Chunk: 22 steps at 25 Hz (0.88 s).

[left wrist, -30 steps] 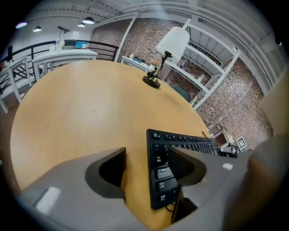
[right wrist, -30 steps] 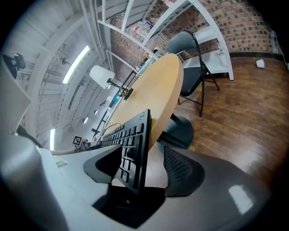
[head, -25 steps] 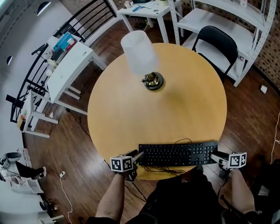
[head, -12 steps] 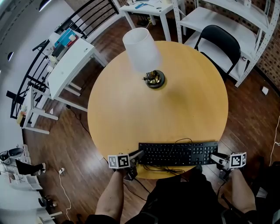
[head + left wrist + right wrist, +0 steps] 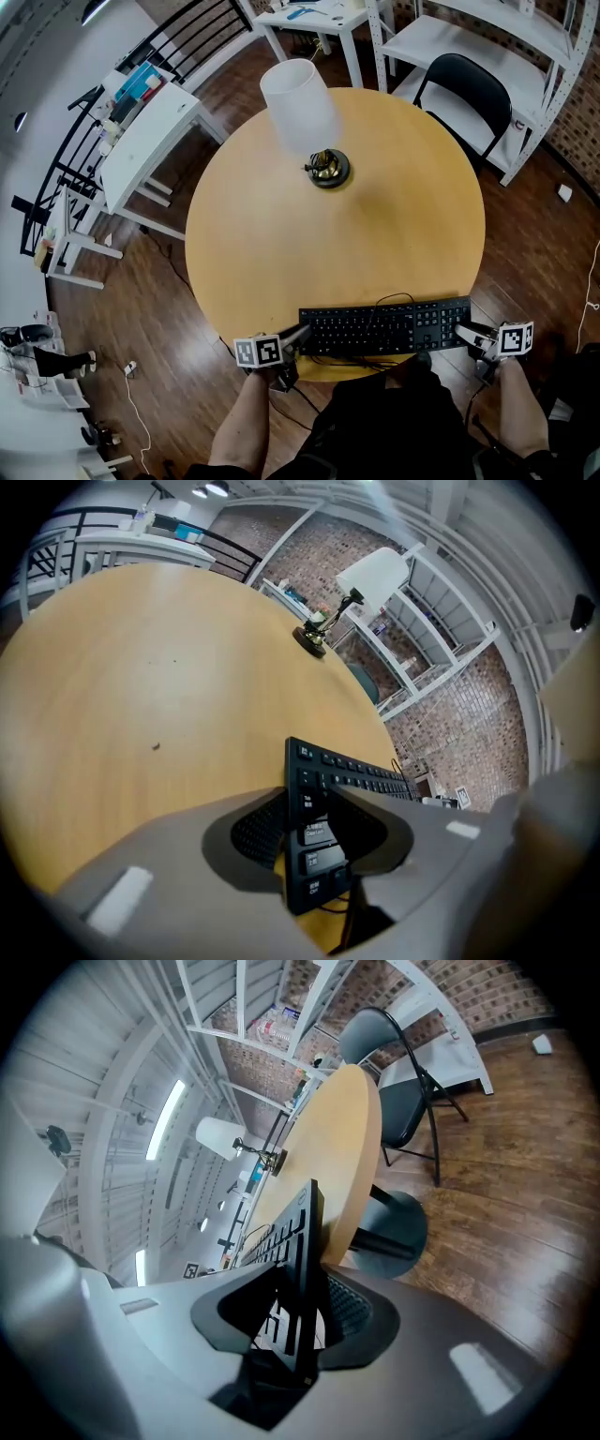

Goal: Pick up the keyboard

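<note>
A black keyboard (image 5: 384,328) lies along the near edge of the round wooden table (image 5: 328,244), with its cable looping off the front. My left gripper (image 5: 298,336) is shut on the keyboard's left end (image 5: 317,761), one pad above the keys and one below (image 5: 305,841). My right gripper (image 5: 462,333) has the right end (image 5: 302,1232) edge-on between its jaws (image 5: 300,1321). These jaws are closing and the pads press on the keyboard.
A lamp with a white shade (image 5: 298,103) and dark base (image 5: 328,169) stands at the table's far side. A black chair (image 5: 464,89) and white shelves (image 5: 487,37) are behind it, a white desk (image 5: 150,141) at the left. Wooden floor surrounds the table.
The left gripper has rolled a little at the keyboard's left end. The keyboard and the right gripper keep almost the same place.
</note>
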Each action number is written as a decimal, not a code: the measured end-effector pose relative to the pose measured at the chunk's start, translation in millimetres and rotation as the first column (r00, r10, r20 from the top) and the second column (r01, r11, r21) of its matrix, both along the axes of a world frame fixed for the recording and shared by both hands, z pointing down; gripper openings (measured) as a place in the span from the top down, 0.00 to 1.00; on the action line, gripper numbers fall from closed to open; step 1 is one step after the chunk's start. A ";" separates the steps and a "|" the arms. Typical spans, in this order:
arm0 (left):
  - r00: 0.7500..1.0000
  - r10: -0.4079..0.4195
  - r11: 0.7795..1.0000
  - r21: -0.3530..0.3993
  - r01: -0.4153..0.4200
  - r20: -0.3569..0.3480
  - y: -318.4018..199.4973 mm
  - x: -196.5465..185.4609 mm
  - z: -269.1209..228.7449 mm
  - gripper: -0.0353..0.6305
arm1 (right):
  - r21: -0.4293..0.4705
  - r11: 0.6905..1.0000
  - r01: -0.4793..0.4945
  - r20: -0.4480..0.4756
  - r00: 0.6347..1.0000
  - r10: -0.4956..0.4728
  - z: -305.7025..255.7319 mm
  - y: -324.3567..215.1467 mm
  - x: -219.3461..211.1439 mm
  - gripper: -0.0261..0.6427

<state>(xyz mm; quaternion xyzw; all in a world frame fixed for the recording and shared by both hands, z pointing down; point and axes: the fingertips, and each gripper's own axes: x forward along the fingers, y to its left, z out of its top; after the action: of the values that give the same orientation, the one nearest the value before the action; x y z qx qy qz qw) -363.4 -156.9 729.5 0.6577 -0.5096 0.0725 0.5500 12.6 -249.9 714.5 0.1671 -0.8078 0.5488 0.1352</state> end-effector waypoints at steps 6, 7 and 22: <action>0.999 -0.044 0.998 0.050 0.045 -0.021 -0.1 7.1 -11.1 0.73 | 0.032 0.999 -0.021 0.044 0.999 0.020 -26.3 -13.7 2.0 0.77; 0.998 -0.049 0.997 0.063 0.050 -0.026 -2.3 8.4 -15.7 0.73 | 0.020 0.999 -0.033 0.054 0.998 0.031 -30.6 -14.9 3.4 0.77; 0.997 -0.067 0.971 0.228 0.076 -0.046 -22.5 3.6 -105.0 0.73 | 0.155 0.985 -0.079 0.117 0.991 0.061 -140.5 -25.0 -1.7 0.78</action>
<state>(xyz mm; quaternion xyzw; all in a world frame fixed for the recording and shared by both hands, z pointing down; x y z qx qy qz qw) -359.7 -179.4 624.5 0.6993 -0.5274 -0.0196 0.4821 10.9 -275.0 574.0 0.1746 -0.8491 0.4952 0.0568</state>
